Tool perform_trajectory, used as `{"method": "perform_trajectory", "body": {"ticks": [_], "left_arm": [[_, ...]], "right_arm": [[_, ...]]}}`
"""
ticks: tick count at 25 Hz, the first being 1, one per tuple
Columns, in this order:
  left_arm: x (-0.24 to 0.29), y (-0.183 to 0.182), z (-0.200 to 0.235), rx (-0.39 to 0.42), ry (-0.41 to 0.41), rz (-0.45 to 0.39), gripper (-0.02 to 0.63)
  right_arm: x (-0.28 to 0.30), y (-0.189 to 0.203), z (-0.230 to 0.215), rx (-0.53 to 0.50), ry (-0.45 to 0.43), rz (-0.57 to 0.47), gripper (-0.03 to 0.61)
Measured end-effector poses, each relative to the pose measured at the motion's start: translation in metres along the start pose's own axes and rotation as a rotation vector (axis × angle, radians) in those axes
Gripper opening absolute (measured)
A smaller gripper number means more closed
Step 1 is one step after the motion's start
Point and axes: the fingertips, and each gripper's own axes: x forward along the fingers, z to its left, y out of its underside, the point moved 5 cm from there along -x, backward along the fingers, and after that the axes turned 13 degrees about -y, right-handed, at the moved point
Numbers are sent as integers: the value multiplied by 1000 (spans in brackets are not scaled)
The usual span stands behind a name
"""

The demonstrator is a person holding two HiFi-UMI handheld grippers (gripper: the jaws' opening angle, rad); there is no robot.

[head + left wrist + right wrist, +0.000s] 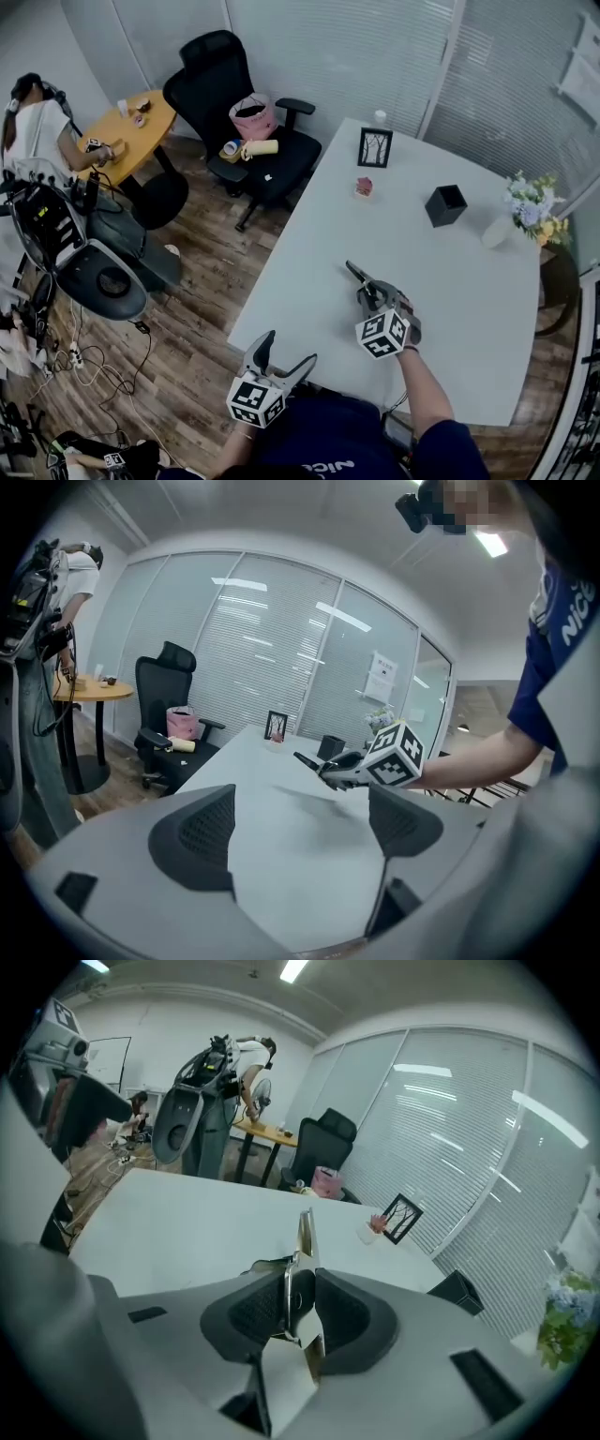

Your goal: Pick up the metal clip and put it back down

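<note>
The metal clip (pixel 305 1237) is a thin silver strip that stands on edge between the dark pads of my right gripper (pixel 300 1299), which is shut on it. Its far end pokes out past the fingertips. In the head view the right gripper (pixel 364 281) hovers over the near middle of the white table (pixel 309 234), with the clip (pixel 353 271) pointing up-left. The left gripper view shows that gripper (pixel 326 767) held above the tabletop with a shadow under it. My left gripper (pixel 286 359) stays off the table's near corner, open and with nothing between its jaws (pixel 302 827).
A black picture frame (pixel 375 147), a small pink item (pixel 364 187), a black box (pixel 445 205) and a vase of flowers (pixel 525 211) stand at the table's far side. A black office chair (pixel 244 112) with bags sits beyond the left edge. A person (pixel 33 127) sits at a round table.
</note>
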Motion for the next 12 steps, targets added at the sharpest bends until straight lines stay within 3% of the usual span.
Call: {"method": "perform_trajectory", "body": {"ticks": [12], "left_arm": [[11, 0, -6, 4, 93, -13, 445]], "right_arm": [[-91, -27, 13, 173, 134, -222, 106]]}}
